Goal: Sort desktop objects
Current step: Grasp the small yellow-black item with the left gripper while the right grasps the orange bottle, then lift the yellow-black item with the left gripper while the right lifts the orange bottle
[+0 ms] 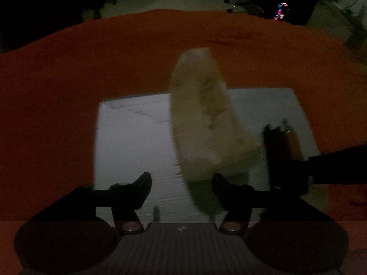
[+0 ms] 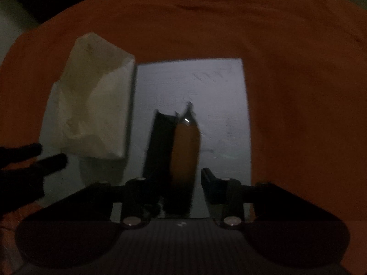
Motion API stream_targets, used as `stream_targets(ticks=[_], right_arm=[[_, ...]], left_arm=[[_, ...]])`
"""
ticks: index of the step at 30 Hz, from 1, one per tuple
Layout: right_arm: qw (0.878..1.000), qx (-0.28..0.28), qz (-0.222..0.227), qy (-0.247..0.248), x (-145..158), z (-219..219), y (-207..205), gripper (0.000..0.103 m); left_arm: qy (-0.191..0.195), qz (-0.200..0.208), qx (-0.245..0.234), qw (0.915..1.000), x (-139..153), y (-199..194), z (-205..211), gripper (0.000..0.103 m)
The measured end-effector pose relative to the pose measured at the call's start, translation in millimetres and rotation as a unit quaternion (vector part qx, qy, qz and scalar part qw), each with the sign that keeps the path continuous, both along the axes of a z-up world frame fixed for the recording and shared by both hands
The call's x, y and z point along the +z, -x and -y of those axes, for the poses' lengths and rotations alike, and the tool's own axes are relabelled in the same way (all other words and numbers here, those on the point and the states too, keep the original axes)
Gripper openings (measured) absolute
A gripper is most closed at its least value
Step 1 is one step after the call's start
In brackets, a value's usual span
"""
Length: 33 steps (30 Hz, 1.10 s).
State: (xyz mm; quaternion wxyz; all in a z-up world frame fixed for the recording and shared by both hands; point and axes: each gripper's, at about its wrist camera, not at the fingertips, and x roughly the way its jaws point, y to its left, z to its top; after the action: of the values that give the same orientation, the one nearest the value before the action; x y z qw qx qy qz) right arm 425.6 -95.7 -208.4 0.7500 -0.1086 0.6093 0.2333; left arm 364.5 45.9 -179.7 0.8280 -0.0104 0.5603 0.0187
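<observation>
Left tongs [image 1: 181,186] part spread, crumpled paper wad [image 1: 206,114] against right finger, grip unclear. Right tongs [image 2: 181,181] half closed around orange pen [image 2: 184,151]; pinch unclear. Both over white sheet [image 2: 218,96], tabletop [image 2: 298,91] middle.

The left gripper [image 1: 181,184] is angled steeply downward, jaws partly spread, the right finger [image 1: 226,189] at a pale crumpled object. The right gripper [image 2: 181,181] is likewise pitched down, jaws narrowed about a dark-and-orange item, contact unclear.

A sheet [image 2: 218,87] lies on the cloth [image 2: 298,91], with a crumpled wad [image 2: 91,96] at its left side.
</observation>
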Motion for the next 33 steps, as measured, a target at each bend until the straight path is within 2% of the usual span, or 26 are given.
stream_targets(ticks=[3,6,8,12,16,25,27,29,33], right_arm=[[1.000,-0.003,-0.004,0.000,-3,2,1,0.039],[1.000,0.002,-0.008,0.010,-7,-3,2,0.039],[1.000,0.007,-0.007,0.018,-11,-8,4,0.038],[1.000,0.014,-0.001,0.024,-12,-12,7,0.030],[0.999,0.015,-0.001,0.031,-9,0,5,0.028],[0.999,0.008,-0.006,0.040,-11,23,6,0.028],[0.999,0.010,-0.004,0.042,-12,20,7,0.028],[0.999,0.012,-0.003,0.044,-14,17,7,0.028],[0.999,0.022,0.001,0.048,-11,18,14,0.028]], left_arm=[[0.043,-0.010,0.002,0.9990,6,8,0,0.055],[0.075,-0.015,-0.027,0.9967,10,17,20,0.055],[0.087,-0.014,-0.056,0.9946,11,20,37,0.055],[0.101,-0.014,-0.083,0.9913,5,19,61,0.055],[0.114,-0.020,-0.086,0.9895,-5,22,69,0.055],[0.091,-0.030,-0.109,0.9893,-25,17,94,0.055],[0.080,-0.041,-0.112,0.9896,-32,17,99,0.051],[0.067,-0.043,-0.115,0.9902,-37,19,100,0.040],[0.043,-0.030,-0.120,0.9913,-36,26,93,0.038]])
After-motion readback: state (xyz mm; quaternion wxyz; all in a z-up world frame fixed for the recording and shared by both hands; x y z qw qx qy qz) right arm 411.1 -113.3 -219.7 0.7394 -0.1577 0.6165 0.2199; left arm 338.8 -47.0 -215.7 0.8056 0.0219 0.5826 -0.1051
